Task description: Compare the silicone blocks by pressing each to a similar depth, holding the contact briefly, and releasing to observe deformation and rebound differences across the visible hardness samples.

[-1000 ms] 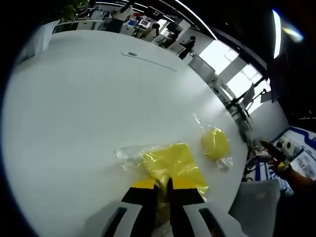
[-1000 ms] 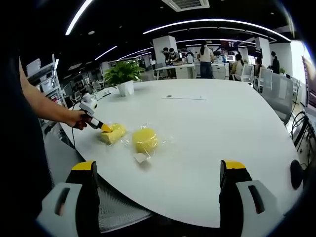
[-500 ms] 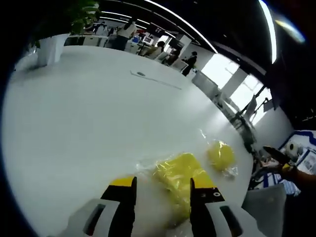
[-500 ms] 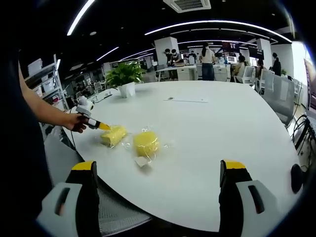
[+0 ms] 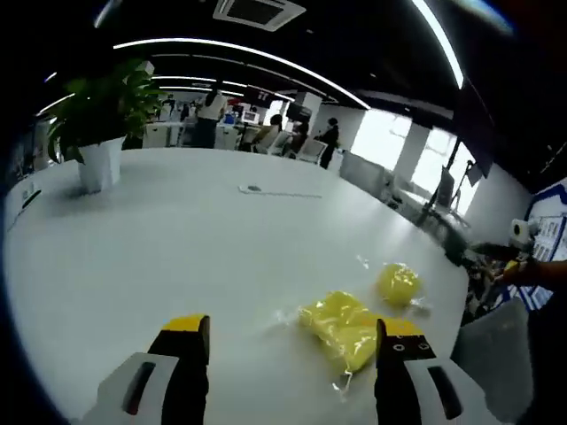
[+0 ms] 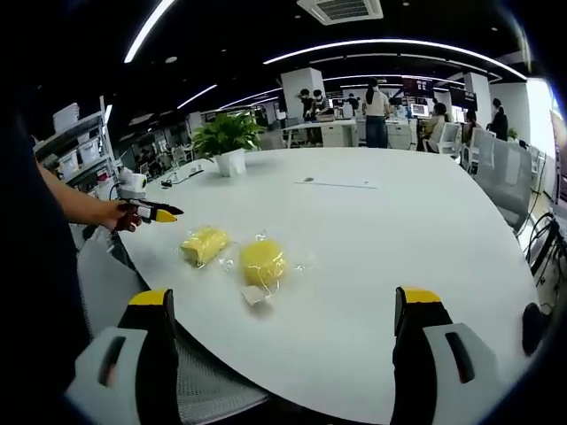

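Left gripper (image 5: 292, 350): two black jaws, square-ended, each capped with a yellow tip; pale grey moulded bases beneath, each with a dark oval slot. Small white lettering on the black face of one jaw, too small to read. Right gripper (image 6: 288, 328): same build, black jaws with yellow caps, grey housings with dark slots at the bottom corners. Seen from afar in the right gripper view, slim black and yellow jaws on a white body, gripped by a hand (image 6: 125, 216) on an arm bare of any sleeve.
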Demonstrator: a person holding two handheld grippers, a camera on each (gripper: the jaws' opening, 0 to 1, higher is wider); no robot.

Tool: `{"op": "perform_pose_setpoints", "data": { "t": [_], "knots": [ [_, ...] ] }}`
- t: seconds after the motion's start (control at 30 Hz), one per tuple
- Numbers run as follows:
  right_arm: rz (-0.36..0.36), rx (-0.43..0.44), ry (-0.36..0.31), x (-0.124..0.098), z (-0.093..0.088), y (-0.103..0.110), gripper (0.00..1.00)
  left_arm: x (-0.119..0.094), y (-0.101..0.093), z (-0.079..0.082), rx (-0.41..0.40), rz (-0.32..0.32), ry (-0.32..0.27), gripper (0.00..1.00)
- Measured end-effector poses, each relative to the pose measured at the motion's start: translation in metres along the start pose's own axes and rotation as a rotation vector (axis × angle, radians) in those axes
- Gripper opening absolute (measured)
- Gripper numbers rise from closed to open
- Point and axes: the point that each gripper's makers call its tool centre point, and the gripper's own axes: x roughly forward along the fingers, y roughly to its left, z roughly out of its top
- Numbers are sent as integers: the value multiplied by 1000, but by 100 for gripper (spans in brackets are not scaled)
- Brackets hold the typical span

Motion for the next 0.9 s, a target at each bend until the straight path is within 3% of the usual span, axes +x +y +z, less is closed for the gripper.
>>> {"op": "perform_pose_setpoints", "data": {
  "t": [0.17, 0.53, 0.9],
  "knots": [
    [5, -16, 1, 2, 6, -5, 96, -13, -4, 2, 72, 15, -7, 99],
    [8, -28, -1, -3, 4, -12, 96, -43, -10, -2, 116, 54, -37, 100],
    [22, -40, 15, -7, 3, -17, 96, -72, -29, -5, 92, 47, -84, 100]
  ]
}}
